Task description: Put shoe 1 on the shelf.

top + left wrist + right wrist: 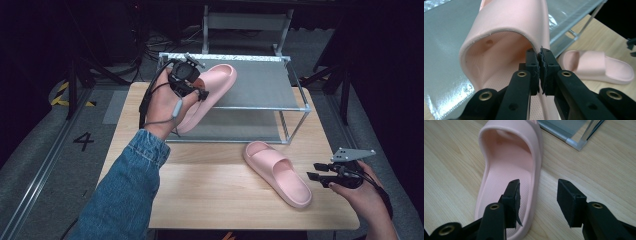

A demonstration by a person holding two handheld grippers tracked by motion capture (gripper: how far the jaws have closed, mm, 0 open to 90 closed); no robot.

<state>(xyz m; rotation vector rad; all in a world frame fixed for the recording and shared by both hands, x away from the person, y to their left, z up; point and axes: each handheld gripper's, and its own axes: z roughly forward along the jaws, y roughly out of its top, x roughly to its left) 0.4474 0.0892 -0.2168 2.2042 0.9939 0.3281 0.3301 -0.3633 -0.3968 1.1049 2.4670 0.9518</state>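
1. On the upper shelf [260, 82] of the metal rack [299, 107] at the far side of the desk [210, 190], one pink slipper [212, 92] sits tilted, its heel end reaching out past the shelf's front edge.
2. The left gripper [199, 91] pinches that slipper: in the left gripper view its two black jaws are pressed together on the thin edge of the strap [506, 22], with the textured footbed [499, 75] just left of them.
3. The person's left hand [162, 107], in a blue denim sleeve [127, 190], holds this gripper over the rack's left front corner.
4. A second pink slipper [277, 172] lies flat on the desk in front of the rack, toe pointing toward the rack.
5. The right gripper [315, 171] rests level just right of this slipper's heel, jaws spread apart and holding nothing.
6. In the right gripper view, its left jaw stands over the slipper's footbed [506, 177] and its right jaw over bare wood, with the slipper's side rim between them; the pads do not press on it.
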